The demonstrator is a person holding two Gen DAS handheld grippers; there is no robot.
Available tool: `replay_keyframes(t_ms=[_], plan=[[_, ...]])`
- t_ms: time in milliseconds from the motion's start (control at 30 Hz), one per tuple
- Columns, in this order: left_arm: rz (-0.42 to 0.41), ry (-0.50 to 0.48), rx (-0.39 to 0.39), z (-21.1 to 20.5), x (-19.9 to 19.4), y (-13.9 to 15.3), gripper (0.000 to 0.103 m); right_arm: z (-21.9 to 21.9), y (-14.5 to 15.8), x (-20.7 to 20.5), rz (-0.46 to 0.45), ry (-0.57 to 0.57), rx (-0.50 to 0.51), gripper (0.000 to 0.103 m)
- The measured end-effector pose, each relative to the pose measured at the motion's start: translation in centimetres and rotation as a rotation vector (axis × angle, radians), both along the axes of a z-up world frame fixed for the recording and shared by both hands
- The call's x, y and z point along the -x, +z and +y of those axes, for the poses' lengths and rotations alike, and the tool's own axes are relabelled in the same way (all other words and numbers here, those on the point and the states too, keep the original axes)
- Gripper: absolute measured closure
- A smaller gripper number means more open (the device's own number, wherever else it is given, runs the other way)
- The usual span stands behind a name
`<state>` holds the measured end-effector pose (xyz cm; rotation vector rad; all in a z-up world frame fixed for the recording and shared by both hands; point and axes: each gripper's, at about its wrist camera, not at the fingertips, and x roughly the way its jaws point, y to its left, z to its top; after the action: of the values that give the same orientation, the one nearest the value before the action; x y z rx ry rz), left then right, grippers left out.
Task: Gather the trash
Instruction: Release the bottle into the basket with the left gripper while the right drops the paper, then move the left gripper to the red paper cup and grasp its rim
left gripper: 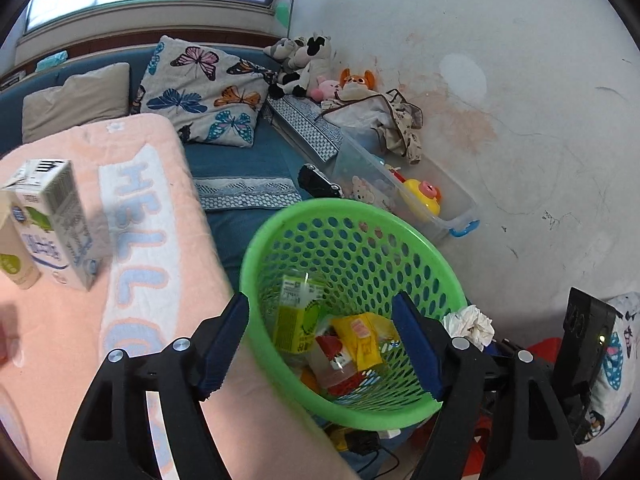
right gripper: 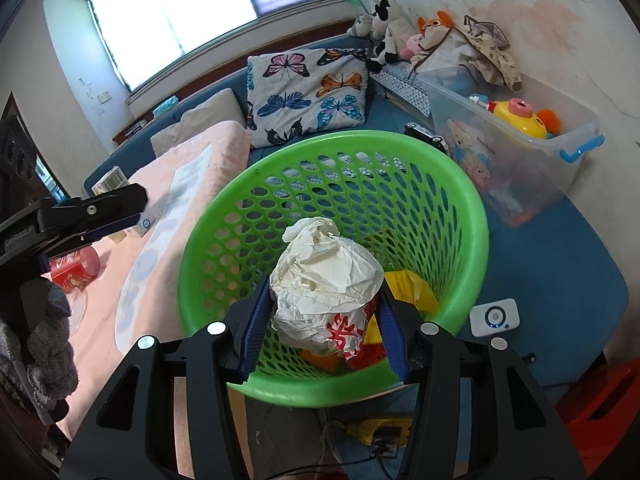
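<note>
1. Nearest the lens in the right wrist view, the right gripper [right gripper: 326, 320] has its blue pads pressed on a crumpled paper wad [right gripper: 326, 284], held over the green basket [right gripper: 280, 394] at frame centre.
2. In the left wrist view the left gripper [left gripper: 320, 344] stands wide apart with nothing between its fingers, spanning the basket [left gripper: 404, 412] from the lower middle of the frame.
3. Only the left view shows the basket's inside clearly: a green carton [left gripper: 294, 316], a yellow wrapper [left gripper: 362, 338] and red scraps. The wad [left gripper: 468, 324] peeks in at lower right.
4. A milk carton [left gripper: 60, 224] stands upright at the left edge on a pink blanket [left gripper: 160, 220]; in the right view the left gripper's arm mostly hides it.
5. Only the right view shows a red can [right gripper: 78, 270] lying on the blanket at left, and a small white device [right gripper: 494, 316] on the blue bed [right gripper: 560, 272] at lower right.
6. Behind, upper frame: a butterfly pillow [right gripper: 308, 96], plush toys [right gripper: 388, 28], a clear toy bin [right gripper: 520, 136], a stained white wall, a bright window [right gripper: 172, 12].
</note>
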<state>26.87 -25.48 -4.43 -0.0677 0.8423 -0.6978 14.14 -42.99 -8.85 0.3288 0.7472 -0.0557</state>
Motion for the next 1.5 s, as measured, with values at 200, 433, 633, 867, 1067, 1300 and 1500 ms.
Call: replay_keyframes(t_ms=[200,433,633,867,1067,1300,1500], plan=[[-0.030,0.046,-0.033,2.7,1.2,1.0,0.032,0.5,-0.1,-0.5,0.006,0.010,-0.005,0.050],[-0.057,0.131,-0.059,7.0,2.0,1.7,0.031,1.4,0.3,-1.1,-0.003,0.027,0.008,0.046],[-0.052,0.215,-0.077,11.3,2.7,1.6,0.029,2.1,0.6,-1.5,-0.007,0.031,0.026,0.036],[-0.040,0.322,-0.113,16.8,3.6,0.7,0.026,3.6,1.5,-1.6,-0.021,0.065,0.024,0.032],[-0.019,0.409,-0.143,21.5,4.1,-0.4,0.024,6.1,2.7,-1.9,-0.033,0.130,0.011,0.030],[-0.012,0.503,-0.140,26.5,4.3,-0.7,0.024,10.5,4.0,-2.2,-0.058,0.223,0.030,0.028],[-0.005,0.550,-0.103,29.8,3.5,-0.6,0.024,14.2,4.4,-2.8,-0.059,0.287,0.030,0.027]])
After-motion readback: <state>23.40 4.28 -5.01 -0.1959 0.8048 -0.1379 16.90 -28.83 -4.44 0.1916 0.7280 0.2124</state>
